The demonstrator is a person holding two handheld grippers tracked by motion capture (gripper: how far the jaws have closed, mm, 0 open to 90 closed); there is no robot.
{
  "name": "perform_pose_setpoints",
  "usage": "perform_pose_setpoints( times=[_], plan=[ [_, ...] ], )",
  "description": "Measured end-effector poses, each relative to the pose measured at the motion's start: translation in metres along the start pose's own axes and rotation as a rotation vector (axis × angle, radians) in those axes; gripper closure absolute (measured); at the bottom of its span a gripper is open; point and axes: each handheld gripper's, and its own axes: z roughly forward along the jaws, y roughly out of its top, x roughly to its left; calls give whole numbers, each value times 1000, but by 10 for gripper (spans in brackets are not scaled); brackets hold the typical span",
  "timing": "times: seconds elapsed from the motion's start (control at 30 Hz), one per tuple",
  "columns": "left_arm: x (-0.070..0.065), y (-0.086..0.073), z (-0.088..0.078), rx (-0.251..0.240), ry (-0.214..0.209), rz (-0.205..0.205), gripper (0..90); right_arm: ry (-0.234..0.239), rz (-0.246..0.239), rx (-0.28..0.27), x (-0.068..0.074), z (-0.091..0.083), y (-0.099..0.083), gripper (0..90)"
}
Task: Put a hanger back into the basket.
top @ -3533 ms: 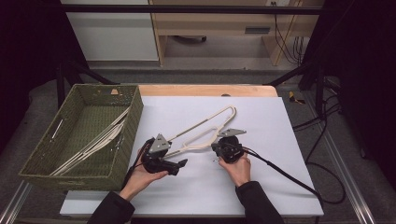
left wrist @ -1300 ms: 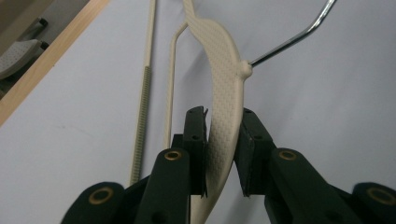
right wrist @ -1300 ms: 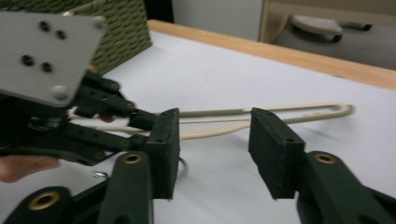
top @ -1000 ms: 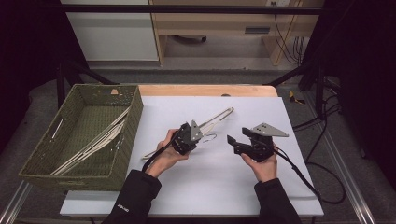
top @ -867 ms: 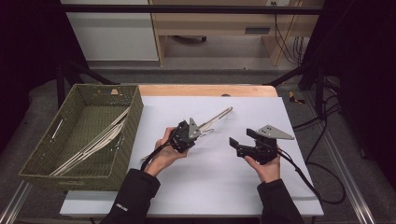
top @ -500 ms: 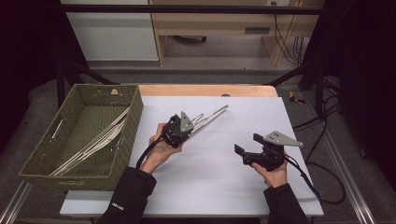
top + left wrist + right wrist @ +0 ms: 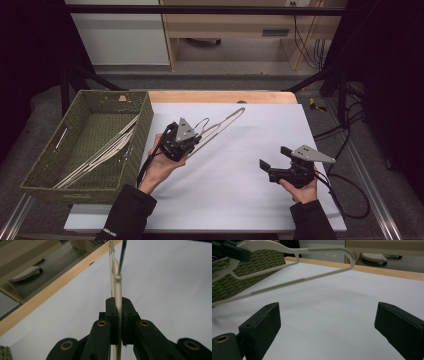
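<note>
A cream plastic hanger (image 7: 220, 124) with a metal hook is held off the white table sheet, slanting up and to the right. My left gripper (image 7: 176, 144) is shut on it near its hook end. In the left gripper view the pads (image 7: 112, 312) press flat on the hanger (image 7: 117, 272), which runs away from the gripper (image 7: 119, 303). My right gripper (image 7: 274, 159) hovers low at the right of the sheet, apart from the hanger. Its jaws have just been opening and stand wide, nothing between them (image 7: 327, 322). The hanger (image 7: 312, 251) crosses above them.
A green woven basket (image 7: 146, 120) stands at the table's left with several cream hangers (image 7: 107, 152) lying in it; its wall (image 7: 249, 263) is also in the right gripper view. The table's wooden far edge (image 7: 220, 96) borders the white sheet (image 7: 235, 205). Cables trail at the right.
The right gripper has let go of the hanger, drawn back to the right and opened wide. The left gripper has lifted the hanger and carried it left, toward the basket.
</note>
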Motion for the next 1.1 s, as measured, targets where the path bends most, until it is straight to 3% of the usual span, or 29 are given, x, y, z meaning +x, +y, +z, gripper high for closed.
perform_pose_setpoints(
  times=[0.2, 0.5, 0.83, 1.1],
  plan=[
    [0, 13, -34, -65, -39, -13, 860, -4, -21, 4, -3, -5, -3, 50],
    [8, 37, -82, -108, -33, 23, 860, -8, -35, 11, -6, -8, -5, 51],
    [34, 55, -127, -146, -20, 32, 859, -1, -37, 15, -6, -8, -6, 49],
    [62, 47, -150, -131, 45, 39, 860, -3, -39, 15, -6, -8, -6, 48]
  ],
)
